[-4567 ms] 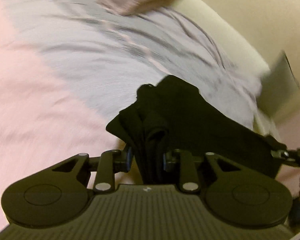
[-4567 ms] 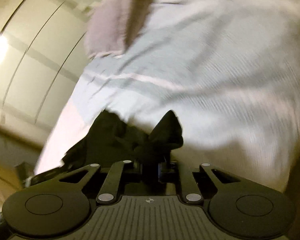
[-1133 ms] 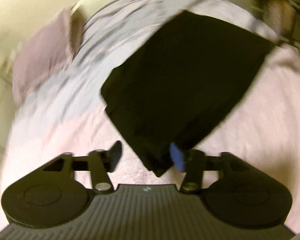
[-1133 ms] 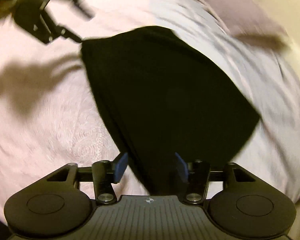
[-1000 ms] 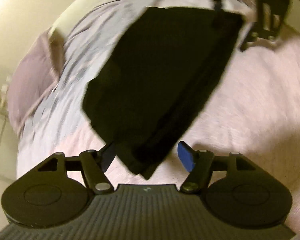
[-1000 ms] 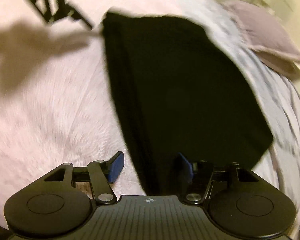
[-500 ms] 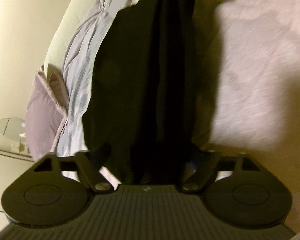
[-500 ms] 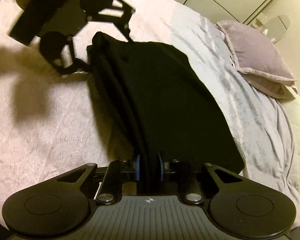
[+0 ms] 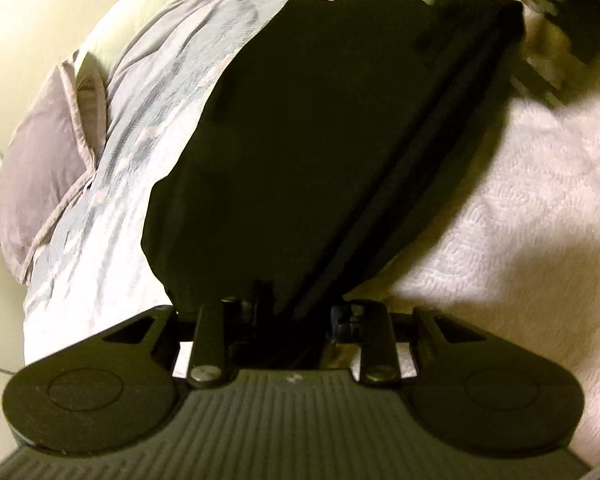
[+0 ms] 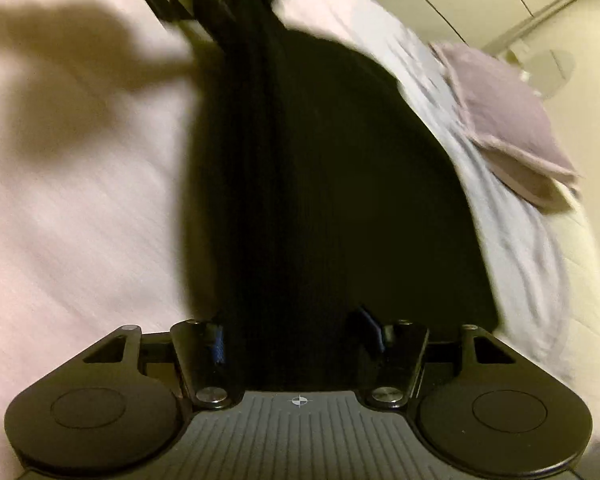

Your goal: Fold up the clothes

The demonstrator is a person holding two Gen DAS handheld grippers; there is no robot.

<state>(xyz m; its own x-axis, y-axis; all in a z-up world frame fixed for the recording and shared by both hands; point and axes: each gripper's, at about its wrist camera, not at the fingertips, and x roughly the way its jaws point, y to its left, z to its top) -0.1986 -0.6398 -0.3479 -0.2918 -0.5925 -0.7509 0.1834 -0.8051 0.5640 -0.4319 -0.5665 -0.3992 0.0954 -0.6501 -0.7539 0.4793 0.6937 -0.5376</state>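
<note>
Black garment (image 9: 320, 140) lies folded on the bed, across the seam between grey sheet (image 9: 112, 184) and pink blanket (image 9: 520, 240), pillow (image 9: 40, 152) beyond at the bed's left edge. Left gripper (image 9: 296, 312): jaws closing on its near corner, cloth between them. Right gripper (image 10: 296, 332): jaws opening, cloth between but pads apart. Soft, light, limp; take it at corners or folded edges. Long axis runs gripper to gripper.
</note>
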